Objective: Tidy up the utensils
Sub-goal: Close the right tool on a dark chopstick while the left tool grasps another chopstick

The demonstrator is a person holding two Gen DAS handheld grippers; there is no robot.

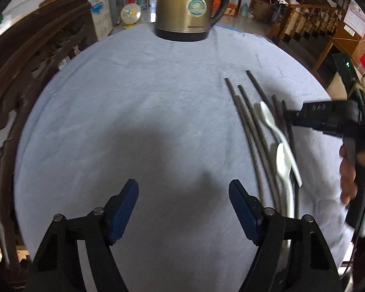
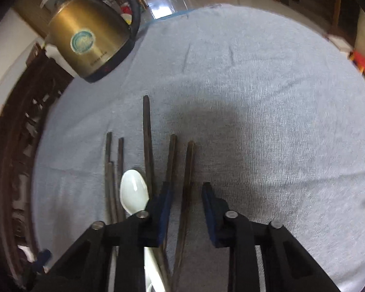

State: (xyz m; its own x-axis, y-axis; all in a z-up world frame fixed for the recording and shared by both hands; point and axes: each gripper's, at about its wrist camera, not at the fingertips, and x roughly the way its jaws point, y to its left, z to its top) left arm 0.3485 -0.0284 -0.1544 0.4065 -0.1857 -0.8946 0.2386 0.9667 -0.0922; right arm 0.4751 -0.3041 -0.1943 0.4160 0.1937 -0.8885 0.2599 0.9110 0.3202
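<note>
Blue-padded fingers of the right gripper (image 2: 186, 209) straddled one dark chopstick (image 2: 188, 170), spread partly apart with the stick lying in the gap between the pads; whether either pad touched it could not be told. Just beside that stick lay the other chopsticks (image 2: 147, 141) and a white spoon (image 2: 133, 192), all bunched on the grey cloth of the surface (image 2: 279, 121). The likely trouble was crowding: closing here could catch a neighbouring stick under the left pad, or nudge the spoon and scatter the pile. A thin, smooth stick might also roll or pivot if pinched off centre.

From the left wrist view, the left gripper (image 1: 183, 206) hung spread wide over bare cloth, holding nothing, well apart from the utensils. A brass kettle (image 1: 185, 7) stood at the far edge.
</note>
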